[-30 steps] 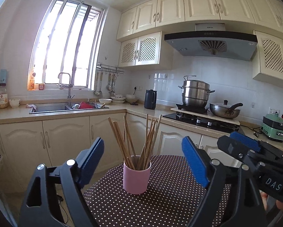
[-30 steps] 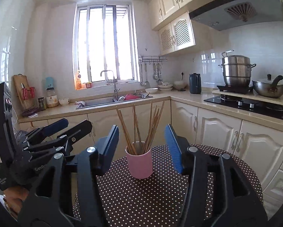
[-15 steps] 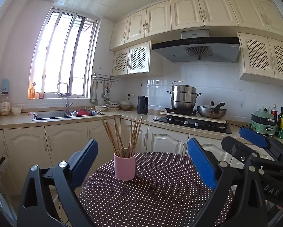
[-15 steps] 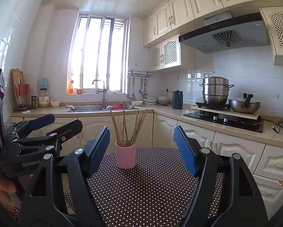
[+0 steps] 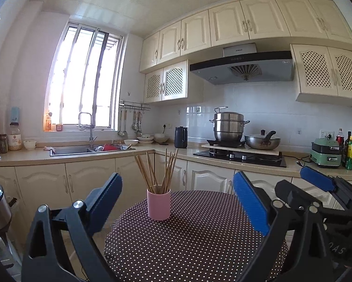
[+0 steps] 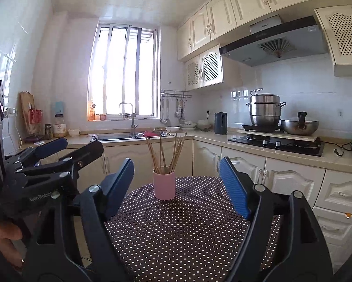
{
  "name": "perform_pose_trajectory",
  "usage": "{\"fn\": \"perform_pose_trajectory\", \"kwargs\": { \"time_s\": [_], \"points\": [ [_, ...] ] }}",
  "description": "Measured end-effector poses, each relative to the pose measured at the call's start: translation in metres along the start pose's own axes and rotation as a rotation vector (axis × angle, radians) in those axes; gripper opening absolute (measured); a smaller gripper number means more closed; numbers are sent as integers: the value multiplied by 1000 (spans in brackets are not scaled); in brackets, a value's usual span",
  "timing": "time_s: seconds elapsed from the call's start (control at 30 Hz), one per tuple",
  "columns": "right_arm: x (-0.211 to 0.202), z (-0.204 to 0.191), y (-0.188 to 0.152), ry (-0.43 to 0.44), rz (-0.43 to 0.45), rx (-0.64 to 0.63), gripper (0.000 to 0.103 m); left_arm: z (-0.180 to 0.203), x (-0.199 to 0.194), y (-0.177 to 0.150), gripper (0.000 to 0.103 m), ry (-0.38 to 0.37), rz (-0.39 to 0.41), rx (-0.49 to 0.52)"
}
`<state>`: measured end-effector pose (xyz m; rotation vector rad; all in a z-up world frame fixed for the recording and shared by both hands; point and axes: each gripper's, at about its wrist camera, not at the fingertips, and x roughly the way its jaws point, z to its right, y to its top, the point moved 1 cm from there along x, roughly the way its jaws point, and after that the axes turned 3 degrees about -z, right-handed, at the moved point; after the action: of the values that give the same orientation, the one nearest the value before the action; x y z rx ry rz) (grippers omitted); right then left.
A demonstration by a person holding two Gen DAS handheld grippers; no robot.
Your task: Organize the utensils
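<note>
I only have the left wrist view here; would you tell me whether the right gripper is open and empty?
Observer: Yes. The right wrist view shows the right gripper with its jaws wide apart and nothing between them; the pink cup stands beyond them on the dotted table.
Operator: Thank you. Does that view show what is carrying my left gripper?
Observer: It does: a hand shows at the lower left edge, below the left gripper.
Operator: And what is to the right of the table?
Observer: Cream drawers under the counter, with a small orange fleck on one front.
</note>
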<state>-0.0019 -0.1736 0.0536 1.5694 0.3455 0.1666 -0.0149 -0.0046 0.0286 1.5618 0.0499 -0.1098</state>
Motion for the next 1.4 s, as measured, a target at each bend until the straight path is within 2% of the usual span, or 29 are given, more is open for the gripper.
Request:
{"fn": "perform_pose_trajectory", "kwargs": {
  "time_s": [0.27,0.57,1.4],
  "points": [
    [-23,-4,13,-63,50,-35,81,5,-20,10,94,14,36,29],
    [-38,0,17,-86,65,-12,90,12,-38,16,94,13,78,60],
    [-44,-2,17,-101,68,-22,91,17,-44,15,94,23,97,70]
  ]
}}
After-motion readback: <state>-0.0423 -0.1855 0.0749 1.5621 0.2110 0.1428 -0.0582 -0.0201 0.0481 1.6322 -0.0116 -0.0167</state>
